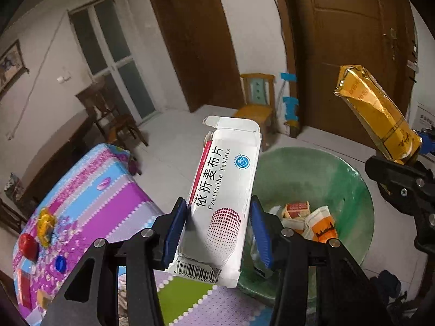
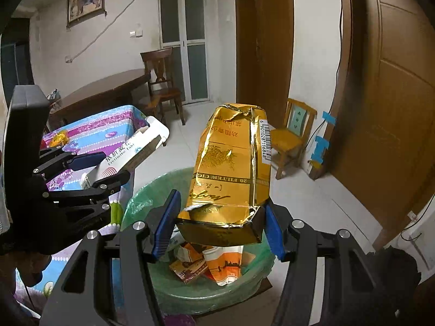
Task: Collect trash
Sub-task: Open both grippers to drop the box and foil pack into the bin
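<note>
The jaws of the left gripper [image 1: 217,228] are clamped on a white tablet box [image 1: 221,190], their blue pads pressed against its two long sides; the box stands up and away from the camera, its torn flap open at the far end and its barcode end nearest the lens. The jaws of the right gripper [image 2: 220,225] are clenched on a crumpled gold cigarette pack [image 2: 231,174], gripped near its lower end, the rest tilting upward with a barcode strip along its right edge. Both items hang over a green-lined trash bin [image 1: 350,190], which sits on the pale tiled floor just beside the surface. Inside the bin lie an orange-and-white wrapper [image 2: 225,266] and a small red-and-yellow carton [image 1: 297,209]. To the left, the surface [image 1: 108,190] carries a bright purple, blue and pink striped cloth; on it rest a yellow crinkled wrapper [image 1: 46,225], a red round object [image 1: 27,245] and a blue bottle cap [image 1: 60,263]. Beyond stand a small yellow chair [image 1: 257,103] and brown wooden doors [image 1: 353,54].
</note>
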Available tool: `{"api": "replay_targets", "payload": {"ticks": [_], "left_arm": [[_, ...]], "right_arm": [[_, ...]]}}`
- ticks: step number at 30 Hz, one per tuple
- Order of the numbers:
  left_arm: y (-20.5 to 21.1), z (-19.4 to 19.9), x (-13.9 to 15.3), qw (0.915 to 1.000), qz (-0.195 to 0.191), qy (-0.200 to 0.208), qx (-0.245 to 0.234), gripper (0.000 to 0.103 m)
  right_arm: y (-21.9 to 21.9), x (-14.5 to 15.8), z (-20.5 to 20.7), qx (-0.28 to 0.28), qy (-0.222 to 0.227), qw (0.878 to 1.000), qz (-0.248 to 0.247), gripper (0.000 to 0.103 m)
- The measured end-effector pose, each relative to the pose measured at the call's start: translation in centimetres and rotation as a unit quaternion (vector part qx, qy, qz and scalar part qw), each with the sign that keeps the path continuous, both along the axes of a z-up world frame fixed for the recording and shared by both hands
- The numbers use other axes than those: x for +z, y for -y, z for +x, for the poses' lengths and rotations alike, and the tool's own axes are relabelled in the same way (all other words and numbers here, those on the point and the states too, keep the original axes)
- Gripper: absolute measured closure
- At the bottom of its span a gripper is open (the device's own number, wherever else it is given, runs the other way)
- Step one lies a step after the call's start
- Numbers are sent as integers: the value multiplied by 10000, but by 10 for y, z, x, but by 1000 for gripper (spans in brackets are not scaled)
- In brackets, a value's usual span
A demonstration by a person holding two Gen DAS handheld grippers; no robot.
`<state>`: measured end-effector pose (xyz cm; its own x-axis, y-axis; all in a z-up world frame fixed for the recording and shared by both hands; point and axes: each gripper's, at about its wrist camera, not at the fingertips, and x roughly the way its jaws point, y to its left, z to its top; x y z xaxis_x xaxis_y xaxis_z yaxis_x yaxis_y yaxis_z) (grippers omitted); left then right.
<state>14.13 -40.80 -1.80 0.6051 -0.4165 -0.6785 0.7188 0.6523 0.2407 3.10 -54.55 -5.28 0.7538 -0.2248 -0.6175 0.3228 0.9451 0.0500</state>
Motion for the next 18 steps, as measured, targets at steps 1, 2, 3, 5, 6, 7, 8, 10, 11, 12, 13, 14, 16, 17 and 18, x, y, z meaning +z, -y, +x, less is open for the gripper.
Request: {"api": "replay_targets", "payload": {"ticks": [1, 2, 3, 5, 6, 7, 8, 10, 11, 12, 13, 14, 16, 17, 18], "left_arm": [[-1, 3, -2, 10000, 6, -60, -42, 54], [-1, 5, -5, 9999, 16, -116, -67, 54], [-1, 8, -8, 9997, 15, -211, -115, 54], [0, 11, -12, 9995, 19, -293, -142, 54], [1, 12, -13, 9995, 28, -292, -150, 54], [3, 14, -14, 9995, 26, -263, -167, 54], [4, 14, -14, 9995, 11, -244, -181, 54], [10, 16, -13, 9995, -21, -227, -218, 52], [12, 19, -14, 9996, -24, -194, -201, 50], [13, 23, -16, 9997, -3, -165, -174, 49], [14, 24, -16, 9997, 10, -186, -169, 42], [13, 26, -16, 9996, 20, -233, -161, 35], [7, 27, -14, 9997, -45, -206, -125, 34], [6, 27, -12, 9998, -42, -186, -109, 34], [5, 27, -11, 9998, -57, -191, -102, 34]], "right_arm": [[2, -1, 1, 8, -18, 10000, 11, 48], [2, -2, 2, 17, -38, 10000, 22, 48], [4, -2, 3, 22, -46, 10000, 27, 48], [6, -2, 5, 28, -59, 10000, 19, 47], [8, -1, 7, 34, -74, 10000, -3, 47], [9, -1, 9, 39, -89, 9999, -27, 47], [10, -2, 11, 42, -112, 9999, -51, 47], [14, -5, 17, 20, -160, 9998, -117, 45], [16, -9, 21, 27, -239, 9996, -155, 43], [18, -12, 24, 27, -297, 9994, -165, 42], [20, -14, 26, -19, -321, 9993, -170, 42], [21, -16, 26, -62, -303, 9994, -158, 40], [24, -17, 23, -89, -223, 9997, -43, 39], [25, -18, 22, -95, -205, 9997, -17, 39], [24, -18, 20, -99, -191, 9998, -11, 39]]}}
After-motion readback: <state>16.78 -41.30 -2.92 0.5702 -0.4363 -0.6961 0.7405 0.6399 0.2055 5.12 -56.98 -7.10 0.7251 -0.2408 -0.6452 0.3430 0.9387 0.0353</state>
